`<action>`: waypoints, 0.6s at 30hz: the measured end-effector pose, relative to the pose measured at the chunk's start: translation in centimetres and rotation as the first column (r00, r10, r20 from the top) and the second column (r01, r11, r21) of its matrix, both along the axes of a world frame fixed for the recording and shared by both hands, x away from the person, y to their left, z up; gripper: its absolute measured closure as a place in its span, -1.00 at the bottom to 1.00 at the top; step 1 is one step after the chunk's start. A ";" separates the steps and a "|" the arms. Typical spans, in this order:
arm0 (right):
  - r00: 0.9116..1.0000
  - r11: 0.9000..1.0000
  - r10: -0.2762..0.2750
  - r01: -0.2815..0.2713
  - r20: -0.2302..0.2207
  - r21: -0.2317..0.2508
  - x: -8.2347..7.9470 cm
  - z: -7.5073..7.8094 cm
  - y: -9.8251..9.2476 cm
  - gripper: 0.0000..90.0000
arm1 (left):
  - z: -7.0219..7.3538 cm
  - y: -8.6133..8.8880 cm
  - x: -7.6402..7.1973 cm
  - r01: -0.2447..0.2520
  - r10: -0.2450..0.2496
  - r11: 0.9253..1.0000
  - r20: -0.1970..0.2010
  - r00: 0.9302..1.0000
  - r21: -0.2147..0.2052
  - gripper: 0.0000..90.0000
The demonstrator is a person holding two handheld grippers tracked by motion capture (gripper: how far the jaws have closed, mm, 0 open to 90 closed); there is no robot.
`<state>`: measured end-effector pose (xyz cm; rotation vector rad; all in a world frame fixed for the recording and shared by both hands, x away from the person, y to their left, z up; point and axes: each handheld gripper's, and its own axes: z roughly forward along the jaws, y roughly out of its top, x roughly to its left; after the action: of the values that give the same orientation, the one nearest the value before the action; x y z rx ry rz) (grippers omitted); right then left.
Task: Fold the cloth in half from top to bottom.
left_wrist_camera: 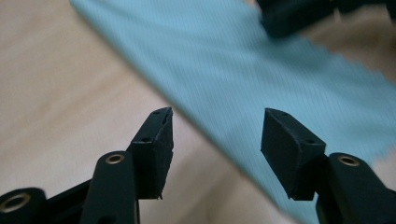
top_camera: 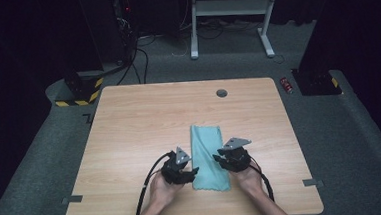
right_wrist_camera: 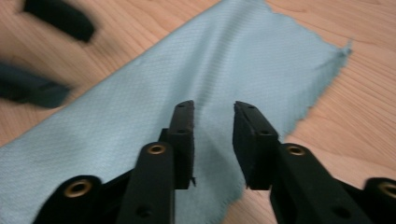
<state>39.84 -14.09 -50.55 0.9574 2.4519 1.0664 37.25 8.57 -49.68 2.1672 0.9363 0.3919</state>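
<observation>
A folded teal cloth (top_camera: 209,158) lies on the table (top_camera: 129,121), its long axis running away from the person — left tongs (top_camera: 186,172) at its left edge, right tongs (top_camera: 225,156) at its right, both released, neither gripping; the right looks marginally nearer.

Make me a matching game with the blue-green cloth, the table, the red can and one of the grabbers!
Things:
1. cloth
2. table
3. red can
4. left gripper

Descriptions:
A. light wood, with a small round grey hole cover near its far edge
B. lying on the grey floor past the table's far right corner
C. jaws standing apart, with nothing pinched between them
D. folded into a long strip, lying flat between the two hands

Pairs: 1-D, 2-A, 3-B, 4-C
</observation>
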 end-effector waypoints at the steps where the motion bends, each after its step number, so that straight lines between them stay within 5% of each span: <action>1: 1.000 1.000 0.010 -0.010 -0.007 0.000 0.0 -0.1 0.3 0.62 | 0.1 -0.2 0.8 -0.004 0.004 1.000 -0.001 1.000 -0.023 -0.01; 4: 1.000 1.000 0.023 -0.023 -0.015 -0.007 0.1 -0.3 0.7 0.71 | 0.3 -1.2 3.4 -0.006 0.007 0.998 0.013 1.000 -0.067 0.02; 8: 1.000 1.000 0.023 -0.023 -0.016 -0.010 0.0 -0.5 0.6 0.75 | -0.3 -2.9 5.6 0.027 -0.026 0.999 0.030 0.999 -0.038 0.03; 10: 1.000 1.000 0.021 -0.021 -0.017 0.002 0.0 -0.5 0.5 0.76 | -1.0 -3.4 6.5 0.023 -0.023 1.000 0.003 1.000 -0.014 0.04; 14: 1.000 1.000 0.017 -0.018 -0.024 -0.009 0.0 -0.8 0.5 0.76 | -1.9 -2.6 7.3 -0.024 0.024 0.999 -0.005 1.000 0.035 0.05; 18: 1.000 1.000 0.009 -0.009 -0.026 -0.014 0.0 -1.3 0.2 0.72 | -1.9 -1.2 7.6 -0.069 0.070 0.997 -0.009 0.998 0.028 0.05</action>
<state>39.85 -13.93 -51.80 0.9627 2.4836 1.0440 44.80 7.35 -51.56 2.1679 1.0199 0.4300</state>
